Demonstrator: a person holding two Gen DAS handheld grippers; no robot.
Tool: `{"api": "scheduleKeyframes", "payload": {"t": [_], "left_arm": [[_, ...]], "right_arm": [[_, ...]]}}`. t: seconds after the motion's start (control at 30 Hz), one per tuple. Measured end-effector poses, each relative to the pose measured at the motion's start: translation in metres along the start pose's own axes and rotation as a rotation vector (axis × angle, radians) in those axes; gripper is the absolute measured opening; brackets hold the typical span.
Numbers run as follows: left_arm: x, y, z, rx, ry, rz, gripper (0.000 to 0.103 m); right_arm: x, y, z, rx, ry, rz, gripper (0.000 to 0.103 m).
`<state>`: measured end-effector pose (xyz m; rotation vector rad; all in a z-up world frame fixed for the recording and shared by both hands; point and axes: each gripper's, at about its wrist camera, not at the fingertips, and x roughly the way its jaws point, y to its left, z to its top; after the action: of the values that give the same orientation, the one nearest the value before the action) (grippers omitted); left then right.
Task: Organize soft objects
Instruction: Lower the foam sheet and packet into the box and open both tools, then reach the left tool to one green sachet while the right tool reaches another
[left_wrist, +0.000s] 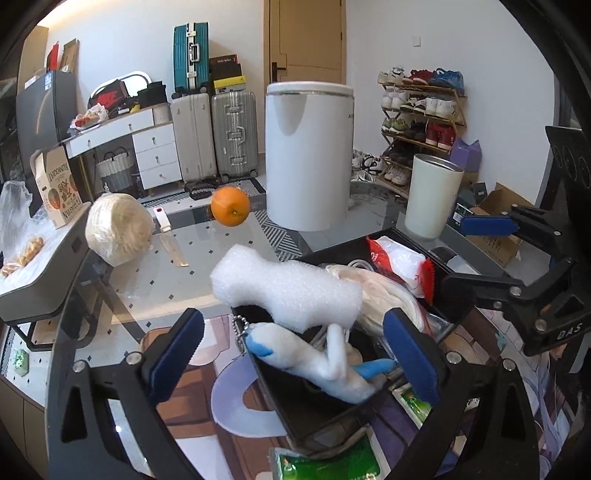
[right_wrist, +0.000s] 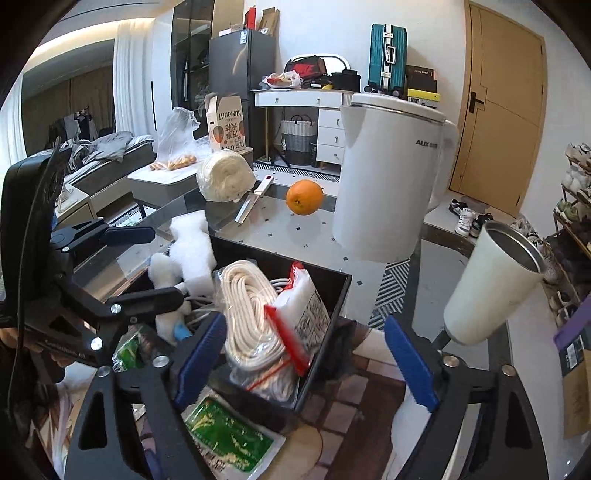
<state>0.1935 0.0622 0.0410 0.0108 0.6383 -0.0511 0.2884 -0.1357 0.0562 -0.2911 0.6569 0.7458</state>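
Observation:
A black bin (left_wrist: 314, 413) (right_wrist: 338, 295) sits on the glass table. In it are a white foam piece (left_wrist: 288, 288) (right_wrist: 192, 247), a white plush toy with blue parts (left_wrist: 325, 365) (right_wrist: 166, 273), a coil of white cord (right_wrist: 251, 306) and a clear bag with a red zip (right_wrist: 306, 306). My left gripper (left_wrist: 293, 325) is open, its pads standing either side of the plush toy without touching it. My right gripper (right_wrist: 304, 325) is open above the bin's near corner, with nothing held. A green packet (right_wrist: 225, 439) (left_wrist: 328, 465) lies on the table just outside the bin.
Beyond the bin stand a white kettle (left_wrist: 308, 155), an orange (left_wrist: 229, 206), a white tumbler (left_wrist: 432, 195), a wrapped pale bundle (left_wrist: 118, 229) and a knife (left_wrist: 170, 240). The table's curved edge runs at the left.

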Motion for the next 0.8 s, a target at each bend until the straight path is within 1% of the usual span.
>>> {"api": "scheduleKeyframes", "payload": {"t": [0.07, 0.17, 0.27, 0.47, 0.7, 0.8], "left_arm": [[-0.008, 0.0, -0.003, -0.005, -0.018, 0.004, 0.1], [-0.02, 0.005, -0.007, -0.038, -0.045, -0.009, 0.103], [-0.032, 0.008, -0.014, -0.068, -0.057, -0.008, 0.103], [-0.049, 0.007, -0.028, -0.086, -0.056, 0.006, 0.103], [-0.06, 0.007, -0.047, -0.123, -0.043, 0.02, 0.103], [-0.06, 0.004, -0.053, -0.126, -0.033, 0.036, 0.103]], "right_arm": [[-0.009, 0.0, -0.004, 0.01, -0.014, 0.0, 0.093], [-0.017, 0.002, -0.009, 0.03, -0.018, 0.005, 0.102], [-0.025, 0.004, -0.017, 0.052, -0.029, 0.008, 0.102], [-0.038, 0.006, -0.03, 0.102, -0.029, 0.029, 0.102], [-0.044, 0.016, -0.047, 0.127, 0.01, 0.051, 0.102], [-0.044, 0.021, -0.05, 0.129, 0.01, 0.058, 0.102]]}}
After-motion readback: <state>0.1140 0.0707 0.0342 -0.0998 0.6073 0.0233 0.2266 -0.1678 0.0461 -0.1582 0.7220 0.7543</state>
